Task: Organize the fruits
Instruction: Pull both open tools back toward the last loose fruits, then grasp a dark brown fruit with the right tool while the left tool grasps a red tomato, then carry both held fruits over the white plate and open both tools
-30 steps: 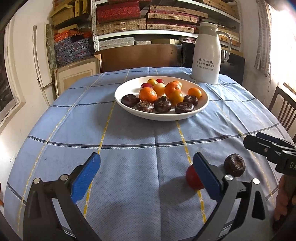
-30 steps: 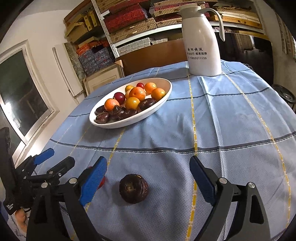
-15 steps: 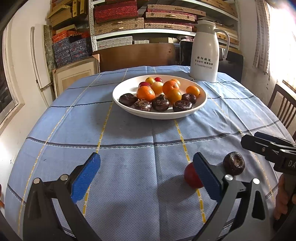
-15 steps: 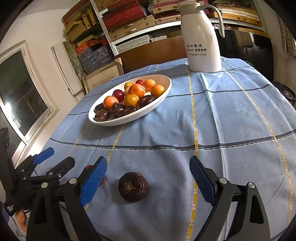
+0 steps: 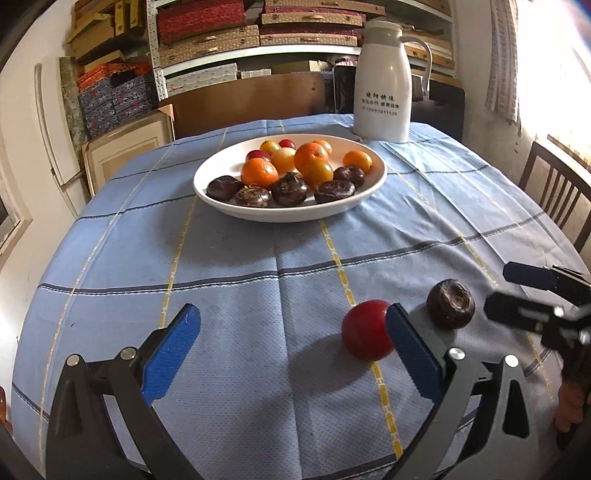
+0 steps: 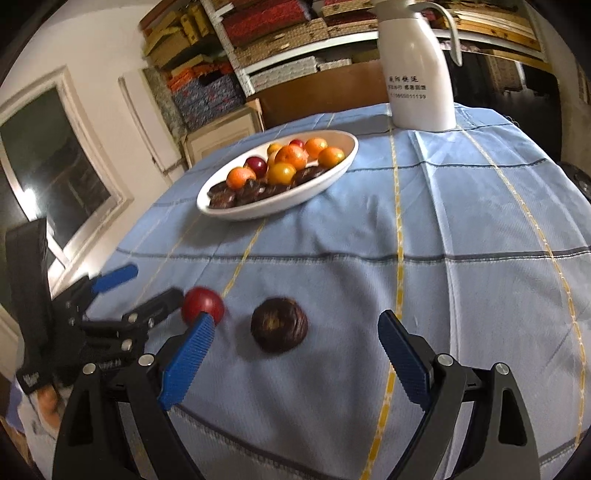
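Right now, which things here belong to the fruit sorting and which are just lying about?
Belong to the job:
red fruit
dark fruit
plate of fruit
left gripper, open
right gripper, open

Lying about:
white jug
tablecloth
chair
shelves of boxes

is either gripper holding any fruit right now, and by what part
Nothing is held. The left gripper and right gripper are both open, while the red fruit and dark fruit lie on the tablecloth.
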Motion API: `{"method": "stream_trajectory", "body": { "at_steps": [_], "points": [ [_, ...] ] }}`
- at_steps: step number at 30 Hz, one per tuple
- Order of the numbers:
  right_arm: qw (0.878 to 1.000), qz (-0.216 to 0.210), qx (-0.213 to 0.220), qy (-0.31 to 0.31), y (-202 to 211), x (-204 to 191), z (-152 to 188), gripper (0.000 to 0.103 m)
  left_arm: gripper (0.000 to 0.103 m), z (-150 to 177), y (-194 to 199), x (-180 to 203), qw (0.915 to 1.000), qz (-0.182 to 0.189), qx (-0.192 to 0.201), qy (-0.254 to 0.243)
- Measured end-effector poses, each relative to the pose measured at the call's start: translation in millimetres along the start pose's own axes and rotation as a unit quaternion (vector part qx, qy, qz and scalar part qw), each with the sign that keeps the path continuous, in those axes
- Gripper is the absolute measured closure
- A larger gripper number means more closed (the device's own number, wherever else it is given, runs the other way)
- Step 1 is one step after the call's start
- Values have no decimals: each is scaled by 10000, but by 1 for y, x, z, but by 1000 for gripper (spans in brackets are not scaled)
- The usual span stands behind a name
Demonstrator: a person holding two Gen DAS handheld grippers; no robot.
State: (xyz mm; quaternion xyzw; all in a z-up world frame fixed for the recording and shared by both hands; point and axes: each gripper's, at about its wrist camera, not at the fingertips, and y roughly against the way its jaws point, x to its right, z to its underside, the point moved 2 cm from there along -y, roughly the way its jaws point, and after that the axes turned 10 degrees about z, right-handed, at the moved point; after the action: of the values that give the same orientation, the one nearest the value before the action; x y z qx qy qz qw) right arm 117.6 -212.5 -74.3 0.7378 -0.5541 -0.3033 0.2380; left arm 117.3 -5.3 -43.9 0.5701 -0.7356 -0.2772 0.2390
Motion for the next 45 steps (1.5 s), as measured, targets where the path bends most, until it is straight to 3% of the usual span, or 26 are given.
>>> {"method": "stream_trajectory", "body": {
  "at_steps": [3, 10, 13, 15, 16, 19, 20, 21, 27, 32, 39, 45],
  "points": [
    [9989, 194, -12, 423, 3, -12, 4, 14, 5, 1, -3, 3, 9999, 96, -125, -43],
    [9845, 666, -307, 1591, -13, -35, 5, 43, 5, 3, -12, 11, 9986, 336, -365, -187],
    [9813, 685, -394, 1755, -23, -39, -2, 52, 15, 3, -17, 14, 9976, 415, -499, -226],
    [9810, 621, -439, 1786, -29, -41, -5, 57, 28, 2, -19, 15, 9959, 711, -513, -206],
    [9808, 577, -478, 1800, -32, -42, -6, 63, 29, 2, -21, 17, 9950, 810, -549, -213],
    [9806, 497, -509, 1825, -35, -41, -7, 63, 47, 3, -29, 21, 9892, 1247, -751, -191],
    [9816, 411, -502, 1794, -34, -40, -8, 63, 60, 4, -33, 24, 9874, 1310, -850, -244],
    [9826, 341, -462, 1764, -33, -40, -8, 63, 65, 5, -35, 27, 9869, 1309, -898, -298],
    [9888, 305, -270, 1432, -22, -26, -12, 63, 65, 3, -32, 32, 9860, 1406, -826, -350],
    [9931, 376, -34, 1112, -12, -10, -29, 63, 65, -25, -19, 15, 9917, 1147, -470, -351],
    [9965, 249, 280, 741, -27, -15, -99, 63, 65, -102, -31, -38, 9988, 480, 17, 81],
    [9983, 290, 223, 444, -85, -24, -152, 63, 65, -139, -72, -59, 9976, 539, 22, 423]
  ]
}}
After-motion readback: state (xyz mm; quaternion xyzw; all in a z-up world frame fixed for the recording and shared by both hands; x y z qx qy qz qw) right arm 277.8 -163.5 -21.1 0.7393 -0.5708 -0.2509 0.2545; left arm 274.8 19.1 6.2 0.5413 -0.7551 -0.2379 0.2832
